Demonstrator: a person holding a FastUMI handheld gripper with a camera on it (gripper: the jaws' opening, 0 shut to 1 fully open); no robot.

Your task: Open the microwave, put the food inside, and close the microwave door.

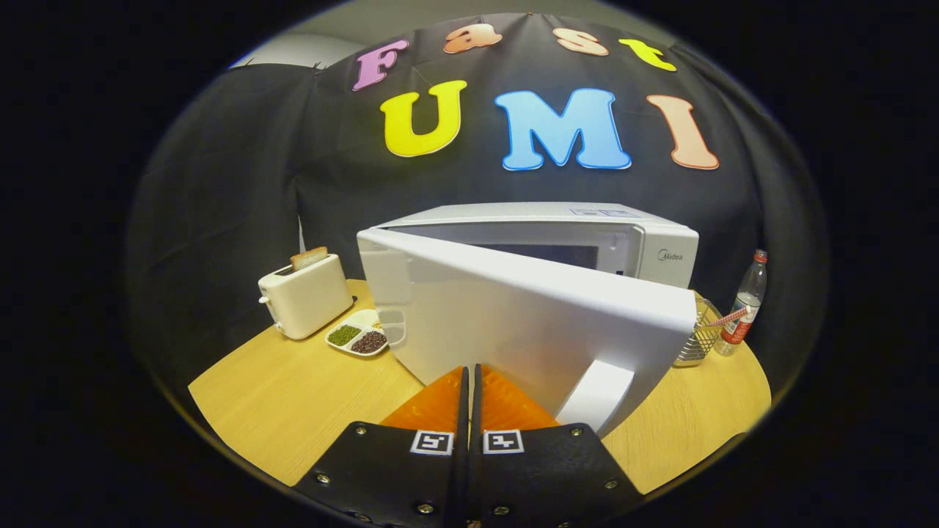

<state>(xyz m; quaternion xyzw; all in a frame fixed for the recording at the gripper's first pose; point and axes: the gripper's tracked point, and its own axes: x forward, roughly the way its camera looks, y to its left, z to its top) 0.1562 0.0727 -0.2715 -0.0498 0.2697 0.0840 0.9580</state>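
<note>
Jaws closed together, empty, tips at microwave door (528, 323)

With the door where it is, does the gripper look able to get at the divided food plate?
Probably not straight on. The gripper is shut with its fingertips against the half-open microwave door, which partly covers the food plate beyond. Swinging round the door's hinge side, toward the toaster, looks free.
</note>
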